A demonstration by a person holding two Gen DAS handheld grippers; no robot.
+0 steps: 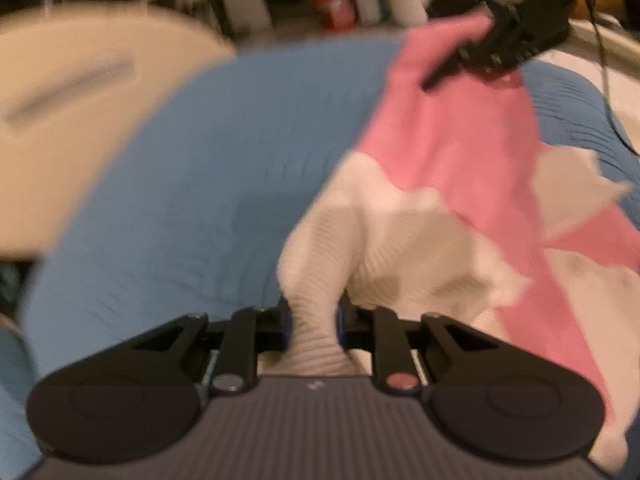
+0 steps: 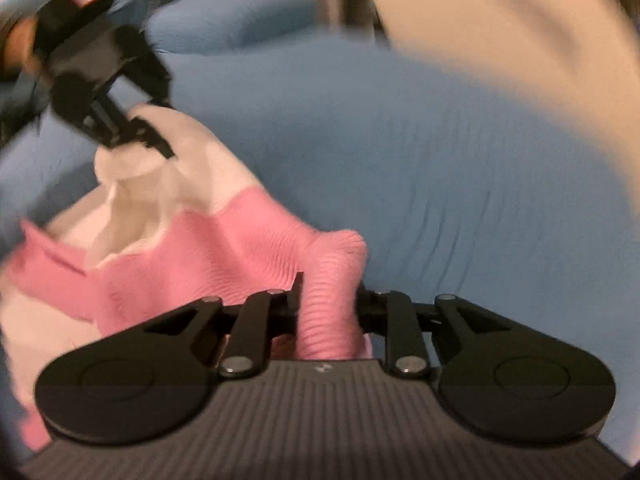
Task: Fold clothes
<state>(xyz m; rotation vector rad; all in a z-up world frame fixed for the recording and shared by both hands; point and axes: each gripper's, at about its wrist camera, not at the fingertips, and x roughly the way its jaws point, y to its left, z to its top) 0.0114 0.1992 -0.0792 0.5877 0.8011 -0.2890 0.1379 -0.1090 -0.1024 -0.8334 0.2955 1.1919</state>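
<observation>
Background clutter blurred, garment cut off right, motion-smeared

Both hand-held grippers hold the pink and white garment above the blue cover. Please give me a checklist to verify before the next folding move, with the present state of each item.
1. Left hand-held gripper closed on a white ribbed part of the pink and white garment: ok.
2. Right hand-held gripper closed on a pink ribbed part: ok.
3. Garment spread flat between the two grips: not ok, it hangs bunched and creased.
4. Blue cover has bare space beside the garment: ok.
5. Which parts of the garment are gripped, hem or sleeve: cannot tell, the pictures are blurred.
</observation>
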